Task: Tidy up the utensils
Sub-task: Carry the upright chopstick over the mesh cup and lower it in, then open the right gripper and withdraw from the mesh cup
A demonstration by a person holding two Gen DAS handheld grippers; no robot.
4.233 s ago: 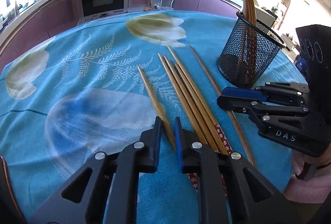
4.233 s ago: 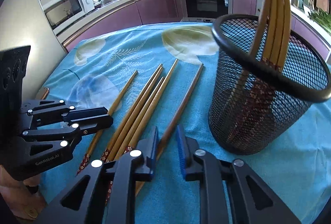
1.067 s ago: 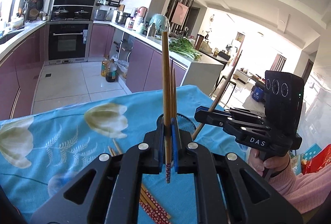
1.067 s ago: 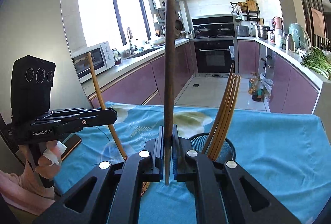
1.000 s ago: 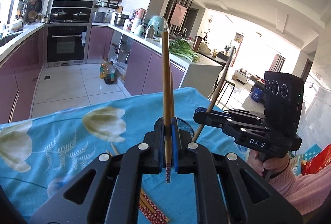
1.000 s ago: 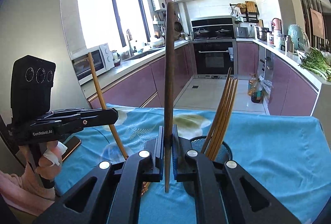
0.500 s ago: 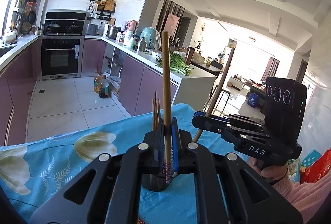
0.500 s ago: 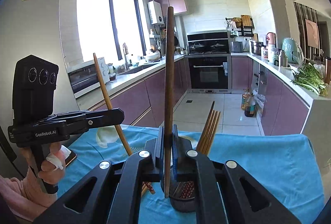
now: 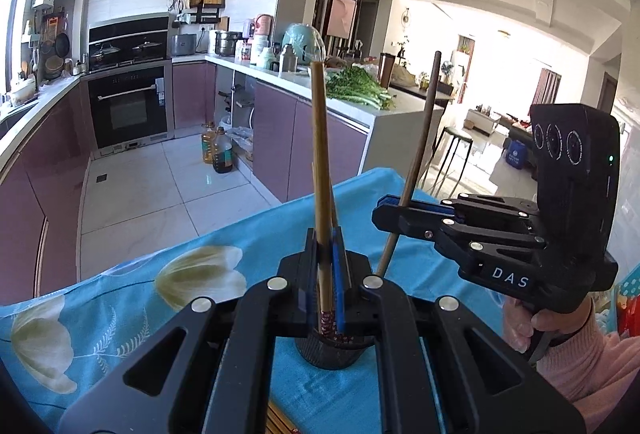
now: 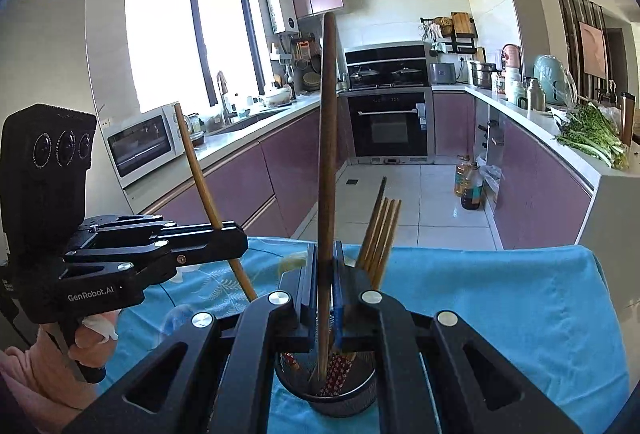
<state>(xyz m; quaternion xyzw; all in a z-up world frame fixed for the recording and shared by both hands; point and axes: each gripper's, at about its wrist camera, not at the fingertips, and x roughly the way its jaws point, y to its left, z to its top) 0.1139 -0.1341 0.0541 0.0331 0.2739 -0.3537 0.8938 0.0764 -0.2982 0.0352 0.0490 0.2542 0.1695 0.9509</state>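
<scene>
1. Left gripper (image 9: 326, 274): lower centre of the left wrist view, jaws clamped on a light chopstick (image 9: 320, 161). The stick stood almost upright, its patterned red end just below the pads and above the holder.
2. Right gripper (image 10: 325, 274): lower centre of the right wrist view, jaws clamped on a dark chopstick (image 10: 326, 137). It stood near upright, its lower end inside the holder's mouth.
3. Holder (image 10: 344, 400): black mesh cup, bottom centre of both views, standing on the tablecloth directly under each gripper.
4. Held chopsticks in the holder (image 10: 380, 234): a bundle of light sticks leaning to the right of the dark one, patterned ends down in the cup.
5. Tablecloth (image 9: 120, 314): blue with pale flower print, filling the lower part of both frames.
6. Loose chopsticks (image 9: 280, 422): a few ends visible on the cloth at the bottom edge of the left wrist view.
7. Hands: pink sleeves at the lower right of the left view and lower left of the right view.
</scene>
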